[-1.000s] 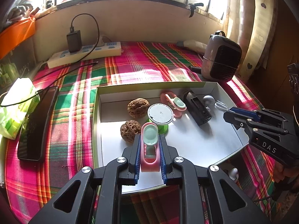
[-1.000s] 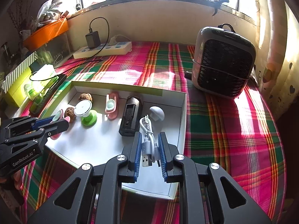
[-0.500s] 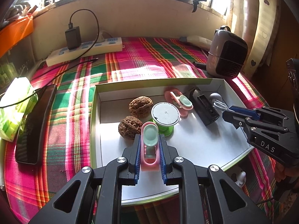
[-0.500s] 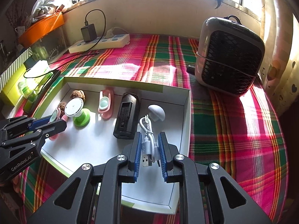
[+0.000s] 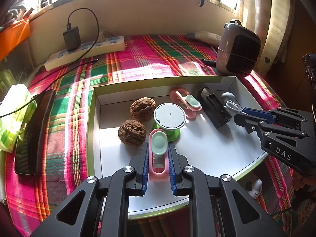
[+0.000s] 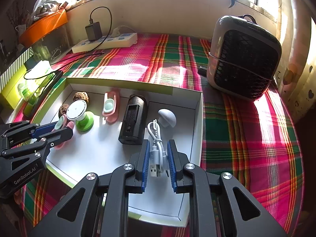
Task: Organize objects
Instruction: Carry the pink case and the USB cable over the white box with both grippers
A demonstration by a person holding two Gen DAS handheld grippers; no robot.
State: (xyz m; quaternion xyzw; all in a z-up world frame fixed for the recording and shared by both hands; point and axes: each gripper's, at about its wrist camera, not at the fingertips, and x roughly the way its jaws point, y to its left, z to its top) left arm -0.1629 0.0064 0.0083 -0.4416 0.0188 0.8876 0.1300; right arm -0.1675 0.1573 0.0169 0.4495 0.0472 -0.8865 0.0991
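Your left tool [image 5: 158, 158] is pinching a pink clip with a mint pad [image 5: 158, 154] over the near part of the white box [image 5: 207, 150]; your right tool [image 6: 157, 159] is pinching a bundled white USB cable [image 6: 156, 148] over the box's right side, near its wall.

Progress, as judged: the box already holds two walnuts [image 5: 136, 122], a green spool with a white top [image 5: 169, 118], a second pink clip [image 5: 185, 102], a black device [image 5: 214, 106] and a white mushroom-shaped piece [image 6: 167, 117]; the two gripped items are not yet released, so the work looks well advanced but open. A small white figure [image 5: 254, 185] sits outside the box on the plaid-covered desk [image 5: 148, 59] and may remain to be sorted; I cannot tell whether the phone [image 5: 31, 130] and power strip [image 5: 85, 49] belong to the task.

Orientation: the held clip's long axis runs along your left tool's fingers, mint pad pointing away from you toward the spool; the cable bundle likewise lies lengthwise between the right tool's pads, plug end nearest you, loop pointing toward the mushroom piece.
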